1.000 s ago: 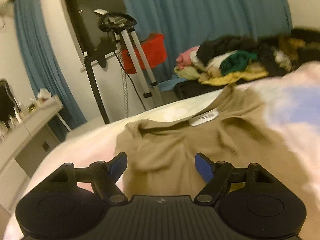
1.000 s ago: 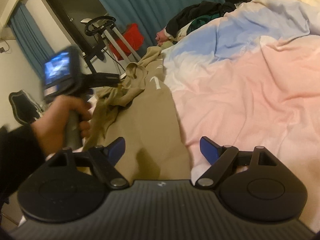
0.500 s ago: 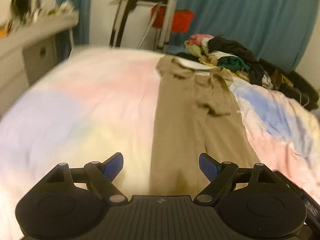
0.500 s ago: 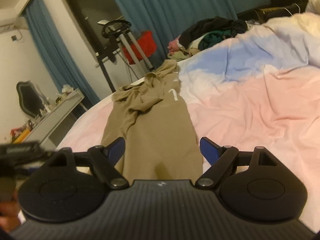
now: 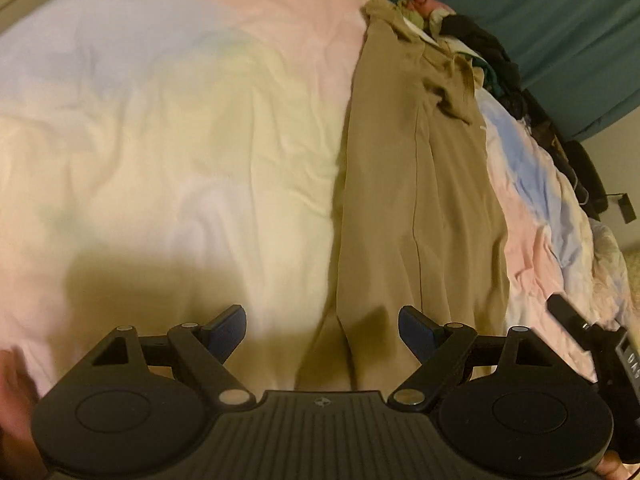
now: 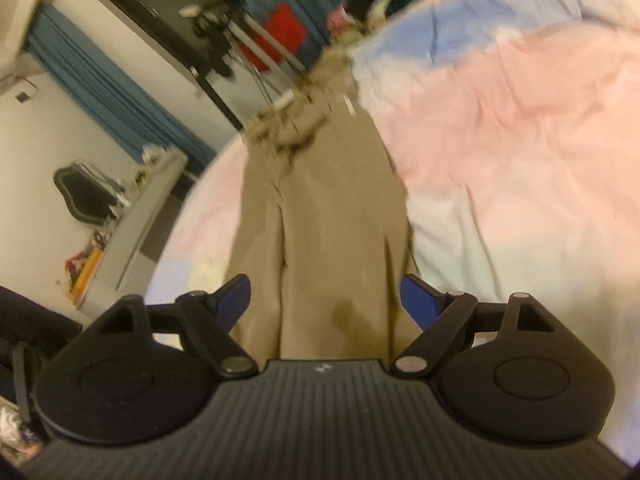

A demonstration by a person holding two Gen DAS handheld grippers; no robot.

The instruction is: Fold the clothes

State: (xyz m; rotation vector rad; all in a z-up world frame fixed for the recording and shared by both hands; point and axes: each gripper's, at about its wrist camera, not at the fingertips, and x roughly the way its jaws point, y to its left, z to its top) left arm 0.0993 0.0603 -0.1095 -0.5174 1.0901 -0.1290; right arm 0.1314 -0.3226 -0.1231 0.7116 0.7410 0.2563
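A tan garment (image 5: 420,200) lies folded into a long narrow strip on the pastel bedspread (image 5: 180,140), its sleeves bunched at the far end. My left gripper (image 5: 322,326) hovers open over the strip's near left edge, nothing between its blue pads. In the right wrist view the same tan garment (image 6: 332,216) runs straight away from me. My right gripper (image 6: 326,298) is open above its near end, the jaws straddling the strip's width without touching it. The right gripper's body (image 5: 600,344) shows at the right edge of the left wrist view.
A pile of mixed clothes (image 5: 480,40) sits beyond the garment's far end, before a teal curtain (image 5: 560,20). An exercise machine (image 6: 240,40) and a red item (image 6: 280,36) stand past the bed. A dresser with clutter (image 6: 132,216) is at the left.
My left gripper swept from the garment's collar end back to its near end and tilted downward. My right gripper rose a little and now looks down the strip. The left hand left the right view.
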